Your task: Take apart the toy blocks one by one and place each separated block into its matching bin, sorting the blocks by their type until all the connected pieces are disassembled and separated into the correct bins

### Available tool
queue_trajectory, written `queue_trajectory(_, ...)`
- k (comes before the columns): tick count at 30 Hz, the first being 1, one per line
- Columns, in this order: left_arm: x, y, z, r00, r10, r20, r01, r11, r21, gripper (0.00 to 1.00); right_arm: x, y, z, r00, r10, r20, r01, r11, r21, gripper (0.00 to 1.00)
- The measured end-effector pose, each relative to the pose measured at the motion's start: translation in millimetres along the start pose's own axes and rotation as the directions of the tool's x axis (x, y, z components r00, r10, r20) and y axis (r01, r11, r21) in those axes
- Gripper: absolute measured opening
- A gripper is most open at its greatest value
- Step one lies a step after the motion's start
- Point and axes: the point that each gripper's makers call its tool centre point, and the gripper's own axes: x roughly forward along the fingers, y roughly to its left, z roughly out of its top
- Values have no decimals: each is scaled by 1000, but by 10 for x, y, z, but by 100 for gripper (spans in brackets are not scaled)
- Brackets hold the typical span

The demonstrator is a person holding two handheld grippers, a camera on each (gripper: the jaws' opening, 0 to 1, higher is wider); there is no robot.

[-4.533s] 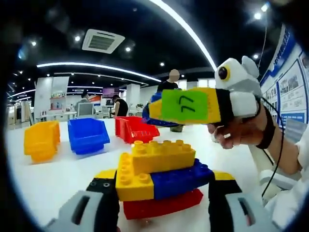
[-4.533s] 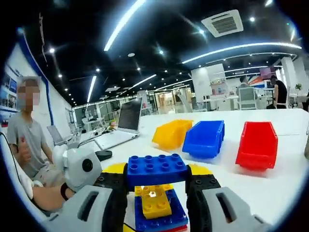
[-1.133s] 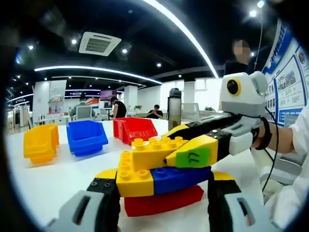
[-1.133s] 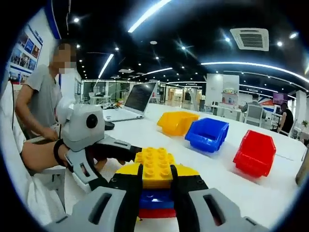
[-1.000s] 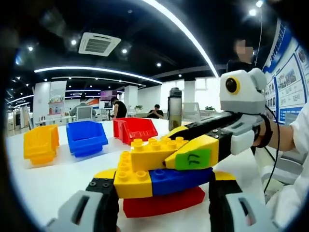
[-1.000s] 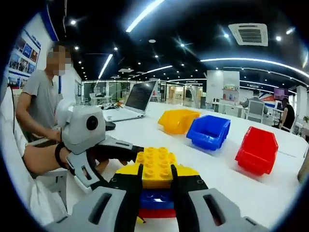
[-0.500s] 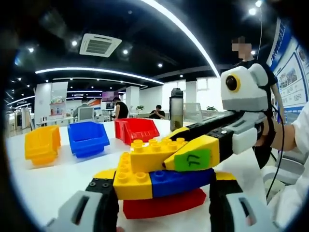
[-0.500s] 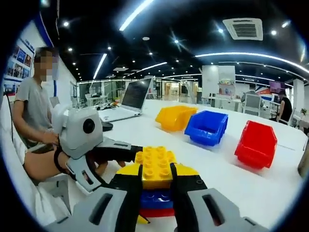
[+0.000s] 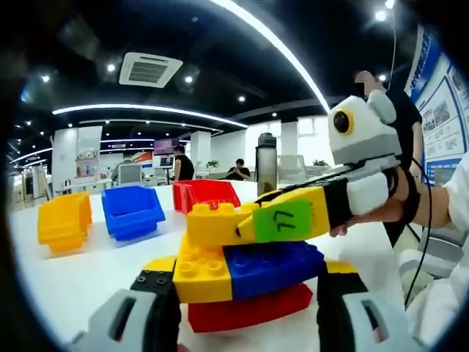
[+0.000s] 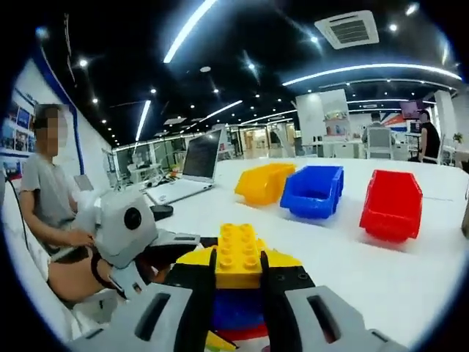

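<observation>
Right gripper (image 10: 237, 282) clamped on the yellow block (image 10: 237, 257), lengthwise toward the far yellow bin (image 10: 267, 182); left gripper (image 9: 248, 290) clamped on the remaining stack (image 9: 245, 282)

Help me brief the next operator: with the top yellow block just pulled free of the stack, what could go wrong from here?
1. The right gripper pinches only the rear end of the long yellow block; it may twist or slip out on the way.
2. The yellow bin stands farthest, beside the blue bin, so a hasty drop could land wrong.
3. The left gripper holds the remaining stack low; it could shift.
</observation>
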Motion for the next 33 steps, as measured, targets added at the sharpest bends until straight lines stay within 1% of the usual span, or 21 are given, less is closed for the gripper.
queue_trajectory(2, -1, 11, -2, 1000, -1, 0, 1, 1000, -2, 74, -24, -6, 115, 1000, 3, 27, -3, 1000, 12, 25)
queue_trajectory(6, -1, -1, -4, 1000, -5, 0, 5, 1000, -3, 73, -52, -50, 287, 999, 5, 51, -6, 1000, 16, 25)
queue_trajectory(9, -4, 0, -4, 1000, -5, 1, 5, 1000, -4, 73, -37, -112, 464, 997, 0, 77, -2, 1000, 25, 25)
queue_trajectory(13, -10, -2, -6, 1000, -9, 0, 9, 1000, -3, 73, 39, -192, 703, 993, -3, 117, -5, 998, 63, 25)
queue_trajectory(16, -10, -7, -5, 1000, -14, 0, 14, 1000, -3, 73, 165, -264, 863, 991, -3, 134, -9, 996, 87, 25)
queue_trajectory(18, -13, 6, -5, 1000, -13, 1, 13, 1000, -3, 73, 303, -320, 971, 991, 2, 132, -16, 994, 110, 25)
queue_trajectory(21, -17, 5, -5, 1000, -13, 1, 13, 1000, -3, 73, 499, -367, 1088, 992, -4, 125, -8, 995, 100, 25)
queue_trajectory(25, -20, 1, -5, 1000, -12, 1, 12, 1000, -3, 73, 886, -388, 1186, 996, 18, 90, -30, 991, 130, 25)
queue_trajectory(26, -23, 0, -5, 1000, -13, 1, 13, 1000, -2, 73, 1026, -392, 1215, 996, 20, 84, -31, 990, 135, 25)
queue_trajectory(27, -23, 3, -5, 1000, -13, 1, 13, 1000, -2, 73, 1064, -392, 1218, 996, 19, 82, -30, 990, 136, 25)
queue_trajectory(30, -23, 10, -5, 1000, -14, 1, 14, 1000, -3, 73, 1408, -393, 1209, 999, 20, 37, -25, 989, 145, 25)
queue_trajectory(33, -26, 8, -5, 1000, -14, 1, 14, 1000, -2, 73, 1772, -367, 1159, 1000, 27, -16, -24, 987, 159, 25)
